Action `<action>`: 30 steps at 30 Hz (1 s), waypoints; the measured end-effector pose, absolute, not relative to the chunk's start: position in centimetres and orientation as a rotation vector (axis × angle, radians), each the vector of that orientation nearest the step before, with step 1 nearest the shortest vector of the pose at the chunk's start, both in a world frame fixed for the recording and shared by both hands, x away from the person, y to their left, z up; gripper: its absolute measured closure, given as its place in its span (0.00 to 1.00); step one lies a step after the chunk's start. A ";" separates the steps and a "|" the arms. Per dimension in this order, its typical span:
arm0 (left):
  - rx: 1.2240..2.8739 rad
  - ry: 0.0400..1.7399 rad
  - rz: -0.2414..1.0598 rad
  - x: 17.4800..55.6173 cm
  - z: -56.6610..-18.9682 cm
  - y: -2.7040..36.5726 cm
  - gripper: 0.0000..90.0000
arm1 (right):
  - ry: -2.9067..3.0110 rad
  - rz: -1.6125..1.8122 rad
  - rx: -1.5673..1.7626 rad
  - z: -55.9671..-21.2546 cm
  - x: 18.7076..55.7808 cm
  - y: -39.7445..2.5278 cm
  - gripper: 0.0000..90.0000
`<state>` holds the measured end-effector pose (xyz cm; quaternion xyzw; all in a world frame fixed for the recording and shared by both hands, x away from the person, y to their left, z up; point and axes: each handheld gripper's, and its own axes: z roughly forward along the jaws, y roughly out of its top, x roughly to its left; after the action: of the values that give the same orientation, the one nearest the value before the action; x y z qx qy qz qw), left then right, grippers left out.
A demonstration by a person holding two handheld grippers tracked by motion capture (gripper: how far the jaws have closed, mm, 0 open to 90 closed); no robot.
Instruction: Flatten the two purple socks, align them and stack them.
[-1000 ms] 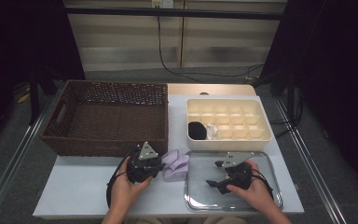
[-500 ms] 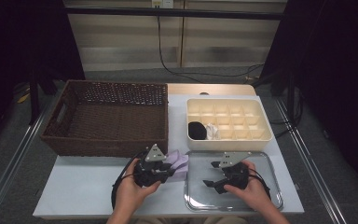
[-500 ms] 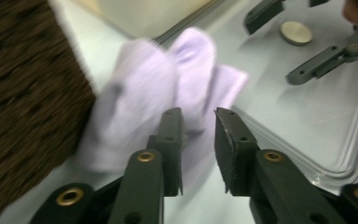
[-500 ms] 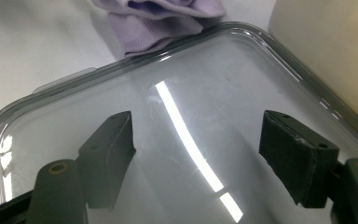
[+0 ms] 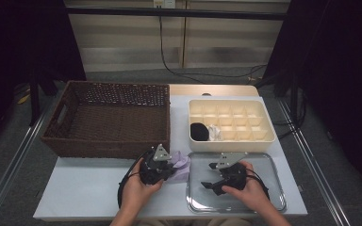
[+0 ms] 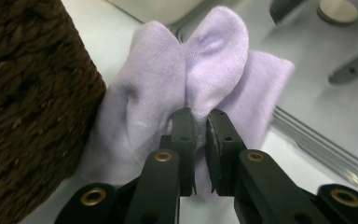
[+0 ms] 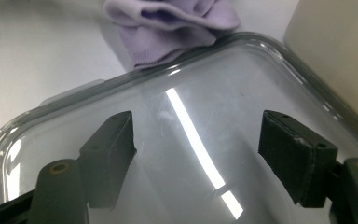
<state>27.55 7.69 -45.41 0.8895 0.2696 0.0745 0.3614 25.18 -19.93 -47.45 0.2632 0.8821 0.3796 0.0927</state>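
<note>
Socks (image 6: 186, 93), lilac and bundled together, lie on the white table (image 5: 89, 188) just beside the front corner of the wicker basket (image 5: 108, 117) and touching the left rim of the metal tray (image 5: 264, 197). The left gripper (image 6: 199, 135) has its jaws pressed nearly together, pinching a fold of the socks where the two rounded ends meet. In the high view the left gripper (image 5: 162, 169) sits at the near side of the socks (image 5: 181, 165), held in the person's left hand (image 5: 139, 186). The right gripper (image 7: 198, 149) hovers over the tray (image 7: 65, 100) with its jaws spread wide and nothing between them. Behind the tray stands a cream divided box (image 5: 231, 125), with a dark bundle (image 5: 199, 132) and a white bundle (image 5: 214, 133) in its near left compartments.
</note>
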 end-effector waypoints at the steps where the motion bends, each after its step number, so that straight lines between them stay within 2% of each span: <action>1: 2.292 0.694 0.192 27.6 -45.4 7.7 0.92 | 2.619 1.127 0.781 -47.4 25.2 -19.9 0.30; 7: 2.323 0.690 0.209 26.6 -45.1 9.7 0.92 | 2.618 1.137 0.779 -47.1 25.7 -19.5 0.34; 19: 2.379 0.733 0.206 26.7 -46.1 11.9 0.91 | 2.619 1.143 0.772 -47.4 25.9 -19.2 0.34; 24: 2.387 0.761 0.206 26.8 -46.2 12.9 0.84 | 2.614 1.142 0.770 -47.5 25.7 -19.8 0.34; 27: 2.378 0.807 0.224 26.9 -46.1 13.7 0.83 | 2.616 1.142 0.777 -47.6 25.5 -20.1 0.34; 30: 2.327 0.863 0.251 27.1 -45.7 14.7 0.79 | 2.614 1.140 0.778 -47.8 25.3 -20.3 0.34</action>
<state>27.12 14.73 -45.70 0.8844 0.3280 0.0955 0.3181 25.32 -20.29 -47.84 0.2622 0.8804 0.3840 0.0927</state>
